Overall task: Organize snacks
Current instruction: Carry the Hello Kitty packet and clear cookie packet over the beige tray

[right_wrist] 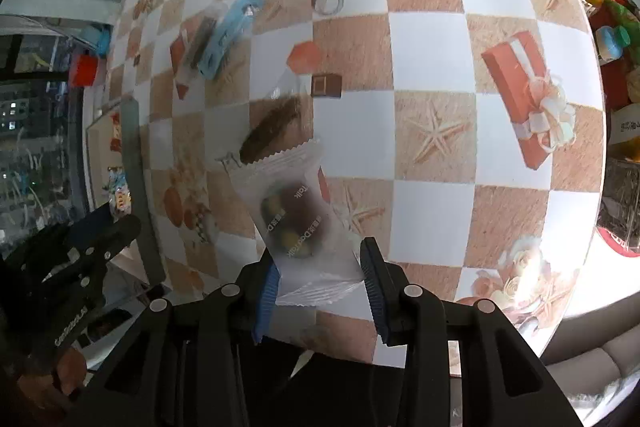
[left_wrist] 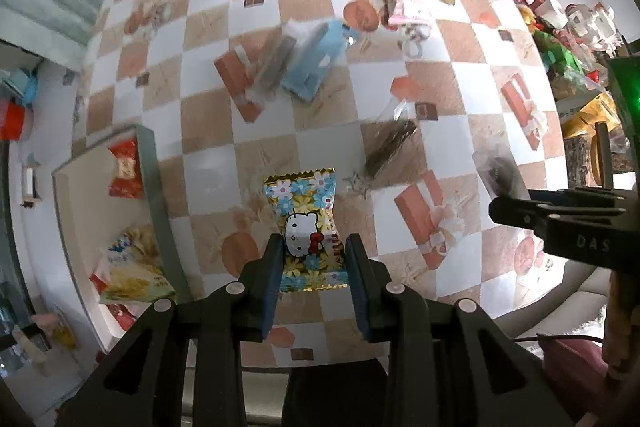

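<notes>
Gold-edged flowered snack packet with a white cat face [left_wrist: 308, 227] sits pinched between the left gripper [left_wrist: 312, 263] pads above the checkered tablecloth [left_wrist: 208, 171]. Left of that packet a grey-rimmed tray [left_wrist: 150, 163] holds wrapped snacks; bare checks lie between them.

Frosted clear snack packet with a dark filling [right_wrist: 294, 223] is clamped in the right gripper [right_wrist: 320, 273], near the tablecloth's front edge, open checks to its right.

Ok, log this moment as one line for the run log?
left gripper: shut on cartoon-cat candy packet | right gripper: shut on frosted snack packet | tray: left side, holds snacks | table: more snacks loose
</notes>
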A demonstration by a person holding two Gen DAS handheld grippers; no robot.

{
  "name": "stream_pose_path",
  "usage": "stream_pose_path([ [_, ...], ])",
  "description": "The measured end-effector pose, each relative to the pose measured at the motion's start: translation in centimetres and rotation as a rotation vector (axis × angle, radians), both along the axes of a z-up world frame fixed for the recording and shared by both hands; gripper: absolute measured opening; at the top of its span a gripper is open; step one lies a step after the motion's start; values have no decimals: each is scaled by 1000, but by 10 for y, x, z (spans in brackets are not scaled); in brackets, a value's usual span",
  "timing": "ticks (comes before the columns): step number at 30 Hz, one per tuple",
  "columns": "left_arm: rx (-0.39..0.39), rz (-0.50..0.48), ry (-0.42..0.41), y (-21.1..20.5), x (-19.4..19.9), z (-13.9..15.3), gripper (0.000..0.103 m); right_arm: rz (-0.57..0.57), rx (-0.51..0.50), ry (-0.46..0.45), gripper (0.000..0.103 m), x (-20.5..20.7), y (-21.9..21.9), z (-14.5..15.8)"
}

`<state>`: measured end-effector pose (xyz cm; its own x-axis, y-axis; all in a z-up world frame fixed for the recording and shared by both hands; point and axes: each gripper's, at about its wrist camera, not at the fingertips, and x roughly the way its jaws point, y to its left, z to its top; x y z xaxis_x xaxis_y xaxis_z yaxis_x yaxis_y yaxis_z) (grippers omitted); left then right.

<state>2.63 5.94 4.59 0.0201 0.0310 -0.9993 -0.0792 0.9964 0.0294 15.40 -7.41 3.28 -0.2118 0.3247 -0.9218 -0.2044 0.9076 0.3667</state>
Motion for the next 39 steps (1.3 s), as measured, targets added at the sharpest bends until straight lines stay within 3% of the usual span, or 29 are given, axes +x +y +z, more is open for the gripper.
stream_pose_path([
  [16, 21, -34, -38, 6, -2, 16, 34, -99, 36, -8, 41, 6, -9, 6],
  [30, -5, 46, -79, 93, -28, 22, 34, -102, -4, -36, 41, -15, 47, 12],
  [39, -19, 138, -105, 147, -60, 19, 34, -48, -38, -62, 41, -34, 91, 16],
])
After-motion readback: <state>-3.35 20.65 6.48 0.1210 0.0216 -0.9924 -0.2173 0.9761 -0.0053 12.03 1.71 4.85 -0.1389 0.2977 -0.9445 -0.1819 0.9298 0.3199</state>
